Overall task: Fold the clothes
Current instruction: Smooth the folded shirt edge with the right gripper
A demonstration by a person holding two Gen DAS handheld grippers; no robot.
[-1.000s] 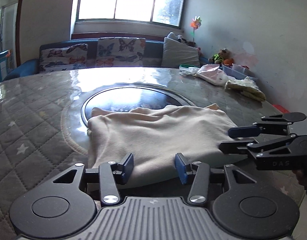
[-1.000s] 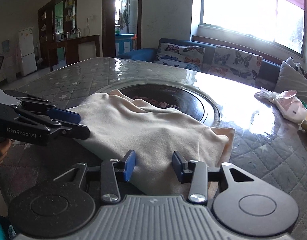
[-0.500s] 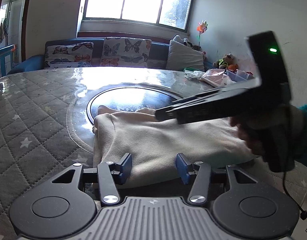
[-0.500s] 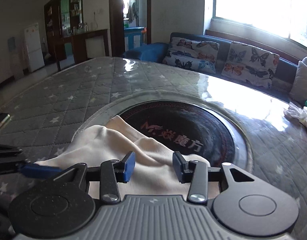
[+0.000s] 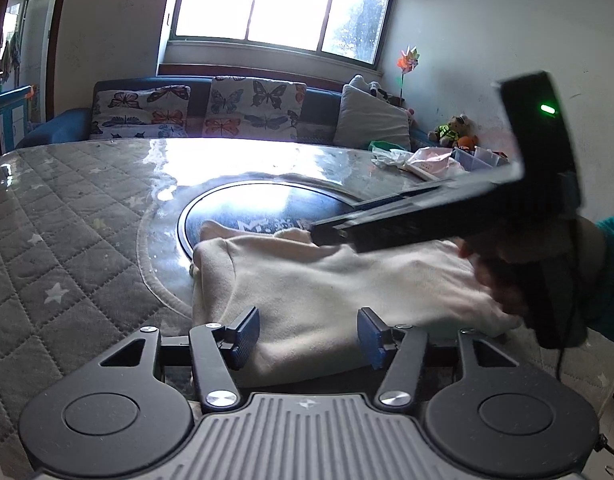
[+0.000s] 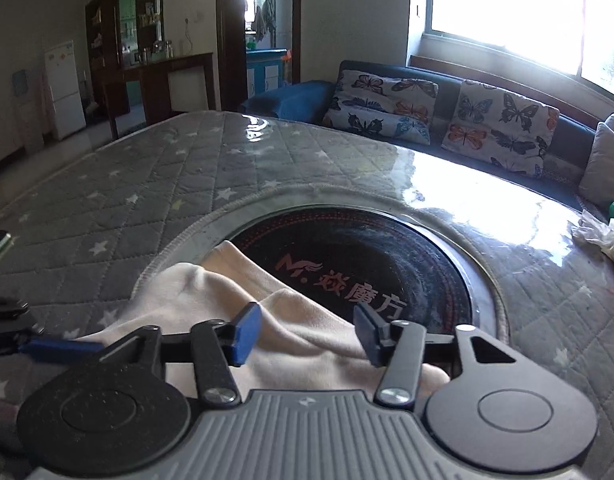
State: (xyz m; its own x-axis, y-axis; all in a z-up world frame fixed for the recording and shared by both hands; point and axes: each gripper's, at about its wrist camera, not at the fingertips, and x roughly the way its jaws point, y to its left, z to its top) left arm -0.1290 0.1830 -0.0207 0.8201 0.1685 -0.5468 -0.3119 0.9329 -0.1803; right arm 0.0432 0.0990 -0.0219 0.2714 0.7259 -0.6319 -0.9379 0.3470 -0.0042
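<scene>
While both fingers (image 5: 307, 334) (image 6: 307, 334) spread wider, soft cream garment (image 5: 327, 280) lies beneath, quilted star-patterned table (image 5: 67, 240).

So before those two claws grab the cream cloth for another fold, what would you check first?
1. Left gripper free of cloth: ok, its jaws are opening, nothing pinched.
2. Right gripper free of cloth: ok, its jaws are opening over the far edge.
3. Cream garment lies flat: not ok, its far-left corner is rumpled.
4. Garment fully on the table: cannot tell, the near edge is hidden behind the gripper.
5. Room beside the garment: ok, the pink bag lies well away.
</scene>
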